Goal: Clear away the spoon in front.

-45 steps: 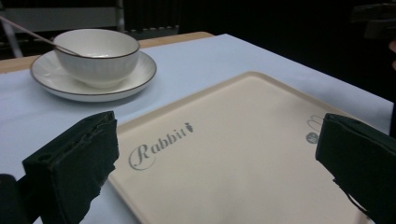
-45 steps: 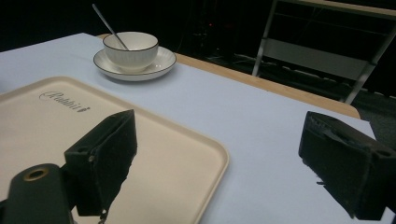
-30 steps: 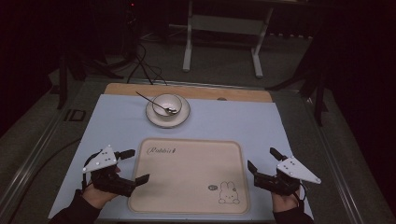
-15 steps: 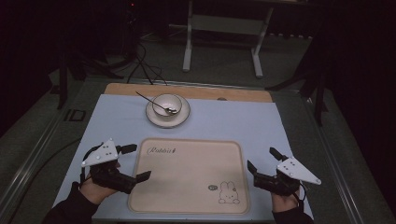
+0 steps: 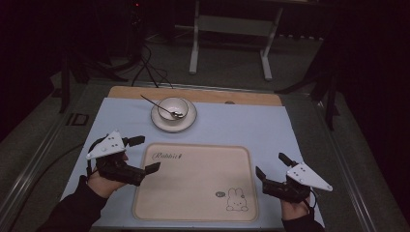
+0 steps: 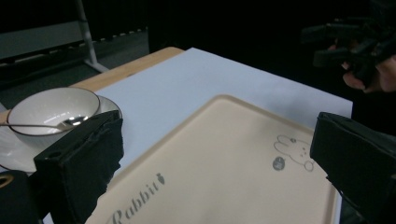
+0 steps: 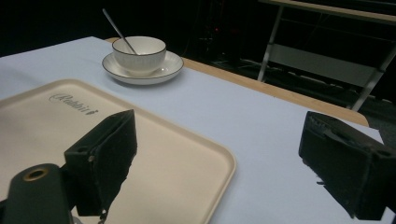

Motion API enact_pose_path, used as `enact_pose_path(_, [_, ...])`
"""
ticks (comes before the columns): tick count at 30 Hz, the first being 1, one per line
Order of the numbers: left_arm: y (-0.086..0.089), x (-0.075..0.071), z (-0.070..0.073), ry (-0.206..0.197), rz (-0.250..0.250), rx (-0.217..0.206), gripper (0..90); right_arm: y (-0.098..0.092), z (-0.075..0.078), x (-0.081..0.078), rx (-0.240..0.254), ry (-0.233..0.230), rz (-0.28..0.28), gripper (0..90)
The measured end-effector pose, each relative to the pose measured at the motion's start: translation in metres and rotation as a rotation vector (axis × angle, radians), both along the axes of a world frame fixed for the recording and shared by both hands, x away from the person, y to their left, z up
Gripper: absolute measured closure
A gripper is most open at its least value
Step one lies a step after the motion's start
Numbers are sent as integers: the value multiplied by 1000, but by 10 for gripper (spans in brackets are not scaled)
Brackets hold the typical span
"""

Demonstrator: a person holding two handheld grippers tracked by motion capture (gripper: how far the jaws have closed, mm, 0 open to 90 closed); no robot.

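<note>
A cream tray with a rabbit drawing and the word "Rabbit" lies at the middle of the near table. Beyond it, a white bowl stands on a saucer with a spoon resting in it. My left gripper is open at the tray's left edge, one jaw tip over the rim. My right gripper is open just off the tray's right edge. The left gripper view has the open jaws on either side of the tray, with the bowl at left. The right gripper view looks across the tray's corner towards the bowl.
A pale blue mat covers the table, with a wooden strip along its far edge. A metal stand and cables lie on the dark floor beyond. The other hand's gripper appears at the top right of the left gripper view.
My left gripper has moved forward and a little right, so its jaw tip now reaches the tray's left edge. The right gripper, tray and bowl have stayed put.
</note>
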State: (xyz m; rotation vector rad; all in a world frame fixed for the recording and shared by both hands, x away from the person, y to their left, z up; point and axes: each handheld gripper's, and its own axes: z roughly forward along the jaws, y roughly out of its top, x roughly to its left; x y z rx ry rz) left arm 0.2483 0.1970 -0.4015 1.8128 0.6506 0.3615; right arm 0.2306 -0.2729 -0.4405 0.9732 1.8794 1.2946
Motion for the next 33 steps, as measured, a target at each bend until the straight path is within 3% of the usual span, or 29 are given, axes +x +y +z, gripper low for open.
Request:
enact_pose_path(13, [7,30,21,-29,66,-23,52,1,-1,0,2,7,7,114])
enact_pose_path(23, [6,62,22,-6,141,-13,102,3,-1,0,-6,4,13,113])
enact_pose_path(33, [10,93,20,30,207,-38,128,5,-1,-1,-11,0,25,113])
